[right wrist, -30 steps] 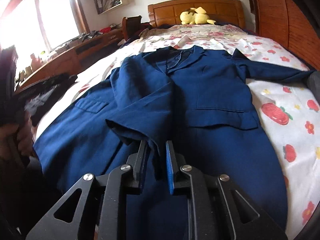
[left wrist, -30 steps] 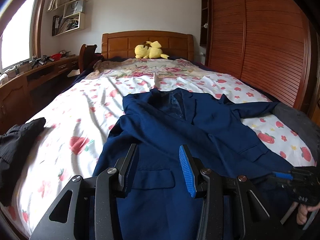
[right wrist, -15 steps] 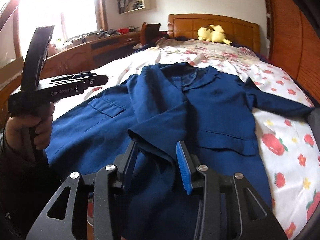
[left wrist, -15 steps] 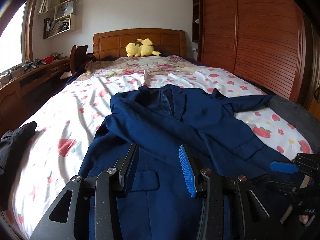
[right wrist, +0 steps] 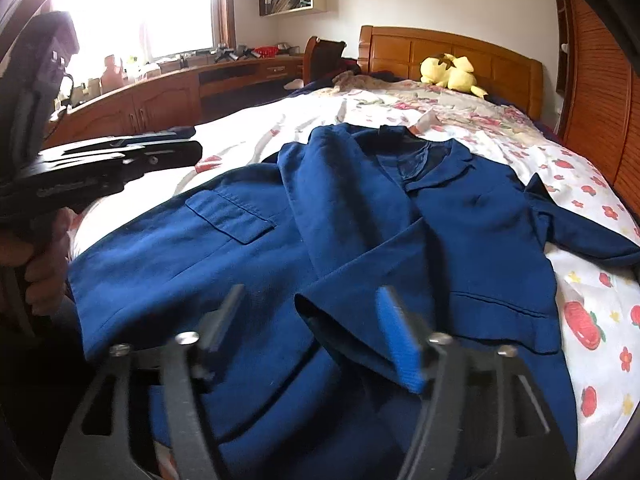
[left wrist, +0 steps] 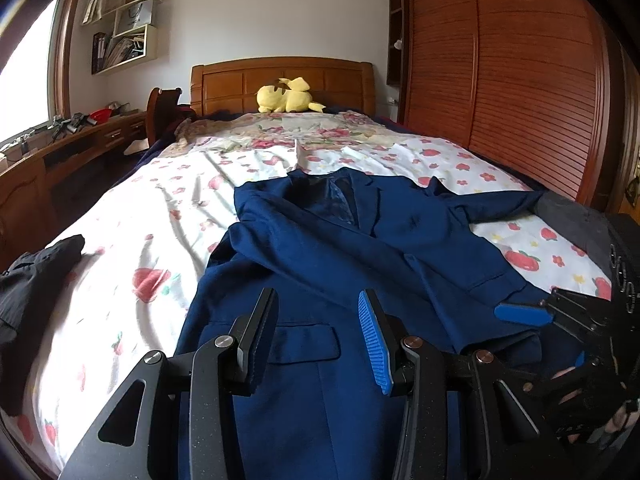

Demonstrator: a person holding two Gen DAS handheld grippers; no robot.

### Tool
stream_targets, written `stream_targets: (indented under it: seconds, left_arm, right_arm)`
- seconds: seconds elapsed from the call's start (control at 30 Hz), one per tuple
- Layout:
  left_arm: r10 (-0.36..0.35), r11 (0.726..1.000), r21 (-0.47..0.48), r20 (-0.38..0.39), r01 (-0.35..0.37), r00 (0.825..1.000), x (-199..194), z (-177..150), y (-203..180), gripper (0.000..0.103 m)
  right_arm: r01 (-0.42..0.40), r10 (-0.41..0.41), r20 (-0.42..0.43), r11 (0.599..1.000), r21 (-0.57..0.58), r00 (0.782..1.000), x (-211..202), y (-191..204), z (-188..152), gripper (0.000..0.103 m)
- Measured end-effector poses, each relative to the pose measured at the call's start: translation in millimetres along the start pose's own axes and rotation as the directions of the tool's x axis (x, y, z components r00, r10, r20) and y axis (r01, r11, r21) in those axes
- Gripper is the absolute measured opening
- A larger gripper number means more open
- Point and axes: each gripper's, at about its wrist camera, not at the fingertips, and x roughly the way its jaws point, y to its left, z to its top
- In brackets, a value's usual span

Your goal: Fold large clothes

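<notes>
A dark blue suit jacket [right wrist: 460, 240] lies front side up on the bed [left wrist: 132, 240], which has a white sheet with red flowers and strawberries. Its collar points to the far end of the bed, away from both sets of jaws.

The right gripper [right wrist: 312, 332] has its jaws opening. The end of one sleeve [right wrist: 352, 304], folded across the jacket's front, lies between them, but the pads do not press on it. A flap pocket [right wrist: 230, 216] sits up and to the left of these jaws. The other sleeve stretches out to the right side of the bed.

The left gripper [left wrist: 318, 332] hangs over the bottom part of the jacket. Its jaws are partly spread and pinch nothing. A flap pocket [left wrist: 304, 342] shows right between them, lower down on the cloth. A hand [right wrist: 40, 264] holds this gripper by its handle.

A black piece of clothing [left wrist: 36, 276] lies far to the left of the left jaws, at the bed's edge. A yellow plush toy [left wrist: 286, 96] rests by the wooden headboard [left wrist: 280, 76], far ahead of both sets of jaws.
</notes>
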Motion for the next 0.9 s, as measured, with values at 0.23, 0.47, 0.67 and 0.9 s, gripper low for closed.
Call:
stream_targets:
  seconds: [0.23,0.47,0.67,0.9]
  left_arm:
    - [0.002,1.0,-0.004,0.002,-0.002,1.0,-2.3,-0.9,-1.9,0.043]
    - [0.001,1.0,-0.005,0.004,-0.001,1.0,-1.7,-0.9,-0.9,0.043]
    - [-0.002,1.0,-0.006,0.003,0.002,1.0,0.1,-1.2,-1.9,0.043]
    - [-0.001,1.0,-0.005,0.0,0.001,1.0,1.1,-0.8,-3.4,0.043]
  right_arm:
    - [0.111,-0.12,-0.13,0.991,-0.077,0.984,27.3,-0.1,-1.6,0.077]
    - [0.1,-0.107,-0.123,0.993,-0.06,0.987,11.5,-20.8,-1.6,0.012]
    - [0.155,-0.155,0.023,0.988,0.01,0.988,-31.2,-46.3,21.4,0.007]
    - [0.243,-0.259,0.127,0.962,0.125,0.957,-73.2,-88.9,36.2,0.006]
